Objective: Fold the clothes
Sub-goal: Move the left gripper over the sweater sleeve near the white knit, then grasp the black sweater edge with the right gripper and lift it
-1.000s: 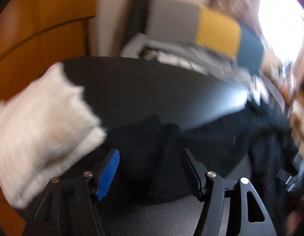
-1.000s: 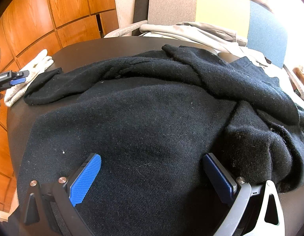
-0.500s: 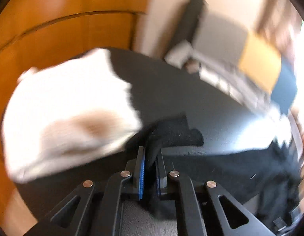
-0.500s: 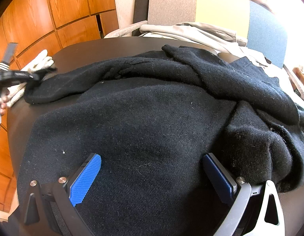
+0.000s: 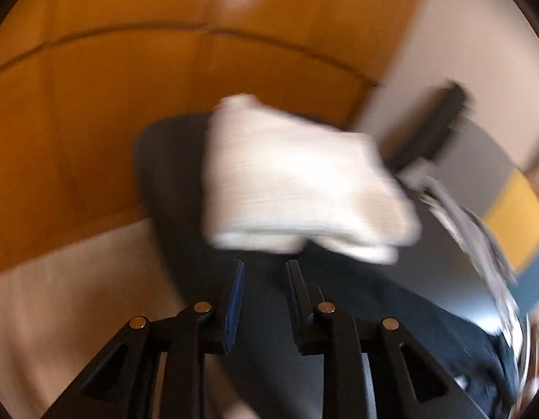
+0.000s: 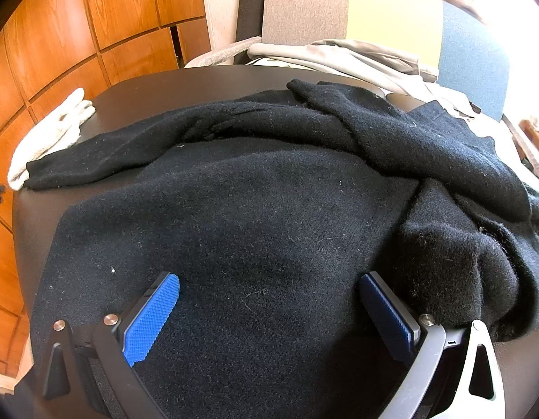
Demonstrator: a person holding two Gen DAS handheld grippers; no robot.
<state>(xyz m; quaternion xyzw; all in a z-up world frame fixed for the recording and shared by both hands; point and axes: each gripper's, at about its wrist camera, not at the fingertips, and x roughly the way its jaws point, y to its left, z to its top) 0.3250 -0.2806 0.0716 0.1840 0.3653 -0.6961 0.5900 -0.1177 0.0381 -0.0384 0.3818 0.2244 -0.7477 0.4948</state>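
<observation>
The black sweater (image 6: 269,216) lies bunched on the table (image 6: 185,83), one sleeve toward nine o'clock, the right gripper (image 6: 269,310) spread wide over it, the left gripper (image 5: 264,289) slightly apart and empty, so smoothing looks next.

1. Left claw (image 5: 264,279): lower centre of the left wrist frame. Two black fingers on black linkage arms with triangular cut-outs. Four round brass-coloured pivot screws sit in a row across the linkage. The left finger (image 5: 234,302) carries a blue pad seen edge-on; the picture is motion-blurred.
2. Right claw (image 6: 269,310): lower part of the right wrist frame. The left finger pad (image 6: 149,319) is bright blue with a fine knurled texture on a black arm. The right-hand arm is grey-silver. Round silver screws mark the pivots.
</observation>
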